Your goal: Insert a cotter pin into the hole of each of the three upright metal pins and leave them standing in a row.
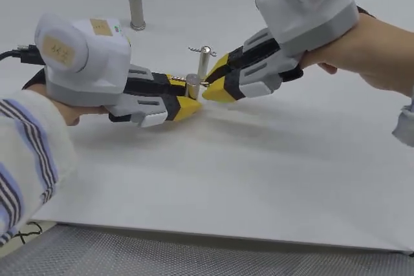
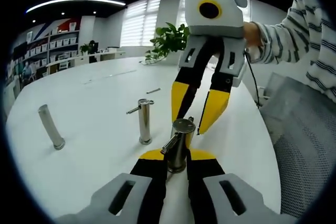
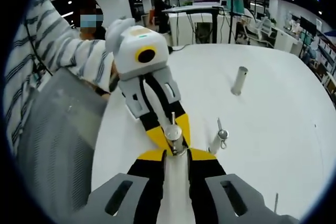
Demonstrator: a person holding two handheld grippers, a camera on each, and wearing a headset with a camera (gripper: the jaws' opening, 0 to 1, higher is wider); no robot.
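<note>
Upright metal pin (image 2: 179, 148), crosswise cotter pin (image 2: 169, 145)

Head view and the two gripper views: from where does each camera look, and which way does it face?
Head view: on the person's head, facing forward and down at the left gripper and right gripper over the table; a striped sleeve shows.
Left gripper view: on the left gripper, facing along its jaws to the metal pin and the right gripper.
Right gripper view: on the right gripper, facing the left gripper and the sleeve.
Both gripper views share that pin.
</note>
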